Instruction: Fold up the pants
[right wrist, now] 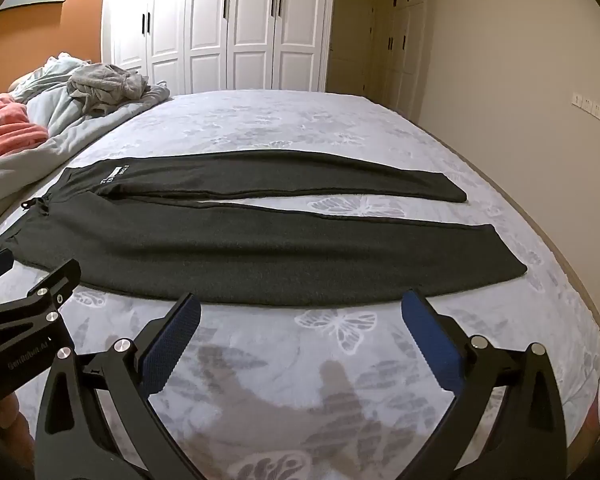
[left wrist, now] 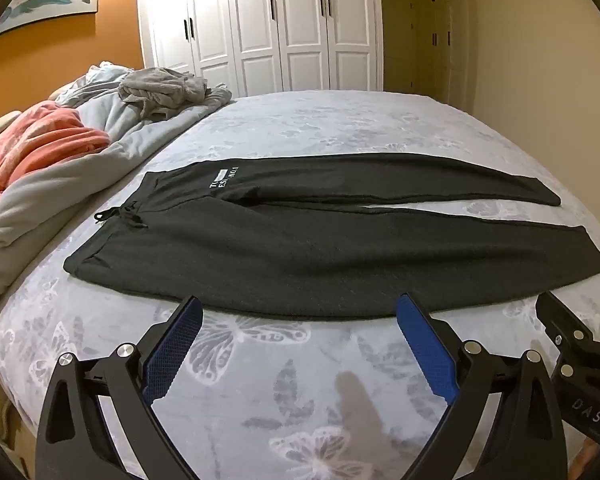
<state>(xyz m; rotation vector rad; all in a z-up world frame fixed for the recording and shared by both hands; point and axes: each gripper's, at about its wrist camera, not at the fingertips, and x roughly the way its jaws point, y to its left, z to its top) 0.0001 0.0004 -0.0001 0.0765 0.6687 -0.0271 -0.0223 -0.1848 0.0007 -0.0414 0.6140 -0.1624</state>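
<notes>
While the dark grey knit pants [left wrist: 300,248] lie flat and unfolded across the pale butterfly-print bed sheet [left wrist: 340,128], waistband left, legs slightly apart to the right, both grippers hang over bare sheet just short of the near leg. Left gripper [left wrist: 300,312] wide open, empty. Right gripper [right wrist: 300,308] wide open, empty. Crumpled grey and coral bedding [left wrist: 60,152] piled far left.

Both wrist views low over bed [left wrist: 340,128], facing wardrobe [left wrist: 260,24], sharing pants [left wrist: 300,248]
</notes>
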